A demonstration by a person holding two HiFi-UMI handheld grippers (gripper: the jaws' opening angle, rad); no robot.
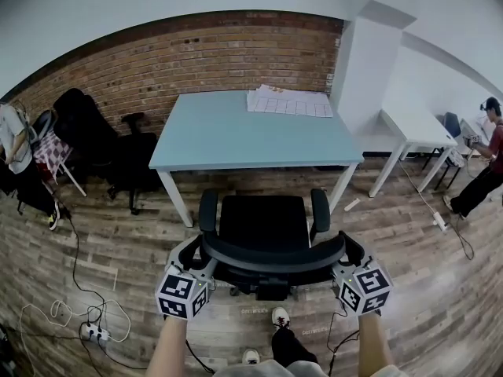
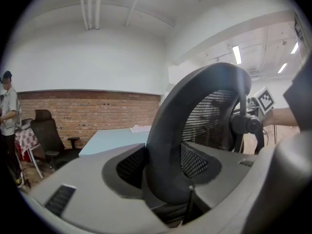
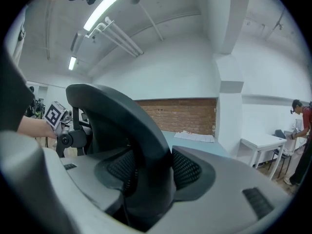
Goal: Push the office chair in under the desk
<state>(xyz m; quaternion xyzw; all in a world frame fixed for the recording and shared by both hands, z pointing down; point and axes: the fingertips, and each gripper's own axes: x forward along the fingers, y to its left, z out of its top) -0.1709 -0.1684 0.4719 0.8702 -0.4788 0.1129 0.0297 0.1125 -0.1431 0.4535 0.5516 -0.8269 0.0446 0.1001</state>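
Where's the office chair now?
Head view, centre: the office chair stands before the blue desk, not yet under it, backrest held by left gripper and right gripper.

No readable text, brand or number in any view. Left cube [image 1: 182, 294], lower left, and right cube [image 1: 367, 287], lower right, carry black-and-white square marker patterns only, no letters. Papers [image 1: 289, 101] on the counter [image 1: 220, 136], upper centre, have print too small to read. Floor [image 1: 118, 234] shows faint pale lettering at bottom centre, blurred and not legible. Each gripper view shows one marker cube near the frame edge, pattern only.
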